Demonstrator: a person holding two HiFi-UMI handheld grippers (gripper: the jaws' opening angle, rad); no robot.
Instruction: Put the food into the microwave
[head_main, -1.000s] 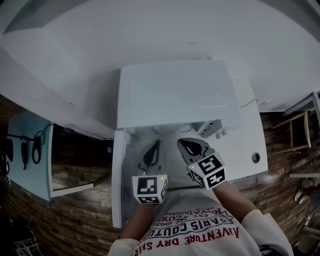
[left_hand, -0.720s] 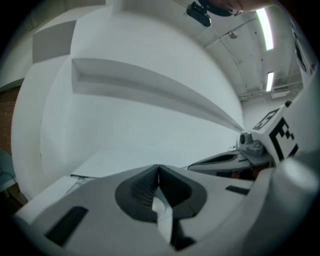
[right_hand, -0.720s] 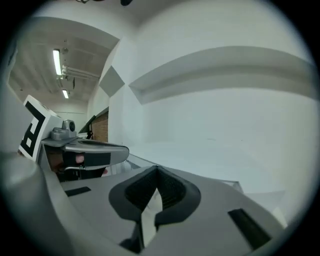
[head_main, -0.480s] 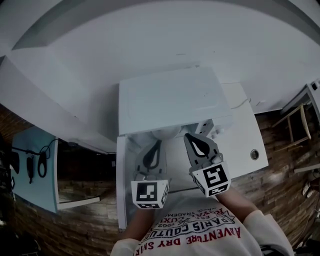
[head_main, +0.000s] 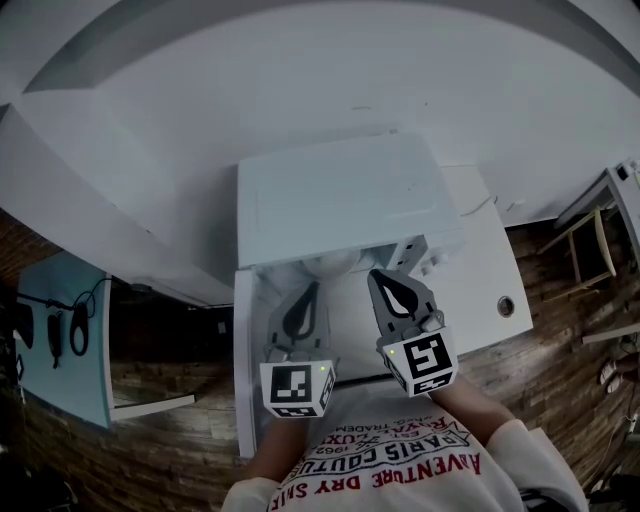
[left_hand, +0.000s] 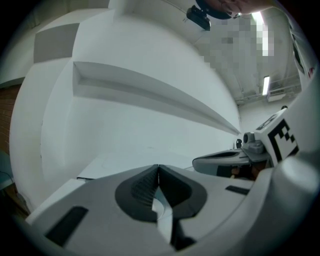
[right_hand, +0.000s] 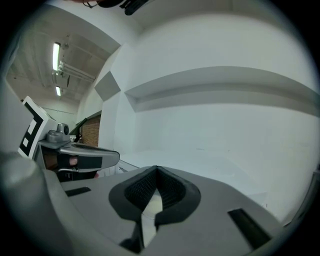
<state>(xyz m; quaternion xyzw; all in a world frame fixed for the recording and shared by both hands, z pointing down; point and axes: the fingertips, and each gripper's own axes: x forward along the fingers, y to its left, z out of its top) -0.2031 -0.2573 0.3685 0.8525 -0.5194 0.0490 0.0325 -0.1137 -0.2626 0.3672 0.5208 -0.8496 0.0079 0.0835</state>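
A white microwave (head_main: 340, 195) stands on a white table (head_main: 480, 290) against a white wall. At its front edge a pale round shape (head_main: 328, 264) shows between the gripper tips; I cannot tell what it is. My left gripper (head_main: 308, 290) and my right gripper (head_main: 386, 279) are side by side just in front of the microwave, both pointing at it. In the left gripper view the left gripper (left_hand: 158, 168) is shut and holds nothing. In the right gripper view the right gripper (right_hand: 156, 170) is likewise shut and empty. Each gripper view shows the other gripper beside it.
The microwave's knobs (head_main: 436, 262) are at its front right. The table has a round hole (head_main: 498, 306) near its right side. A wooden chair (head_main: 590, 215) stands far right, and a blue board (head_main: 60, 330) with hanging cables stands far left. The floor is brick-patterned.
Both grippers have risen and moved closer to the microwave's front. Their jaws stayed shut throughout.
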